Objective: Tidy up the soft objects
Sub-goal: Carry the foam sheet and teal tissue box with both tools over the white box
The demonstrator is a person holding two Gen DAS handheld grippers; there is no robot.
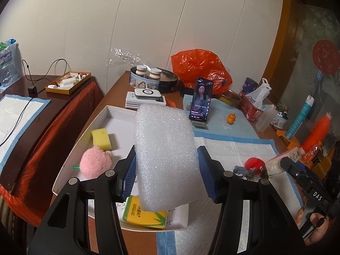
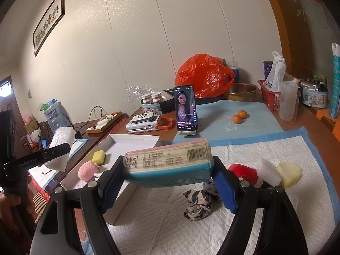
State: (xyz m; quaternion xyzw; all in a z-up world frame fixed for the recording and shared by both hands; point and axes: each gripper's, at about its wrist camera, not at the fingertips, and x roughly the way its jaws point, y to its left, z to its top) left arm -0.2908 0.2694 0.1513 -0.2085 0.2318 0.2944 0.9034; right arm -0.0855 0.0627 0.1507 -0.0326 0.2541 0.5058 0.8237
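Left gripper (image 1: 166,170): clamped on white foam block (image 1: 163,155), held above white tray (image 1: 70,155). Lower it flat near the tray's centre, clear of yellow sponge (image 1: 101,139) and pink plush ball (image 1: 95,162). Right gripper (image 2: 170,180): clamped on tissue pack (image 2: 167,162), above the pad near the tray's right edge.

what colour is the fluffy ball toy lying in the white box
Pink; the fluffy ball toy shows best in the left wrist view, beside the yellow sponge.
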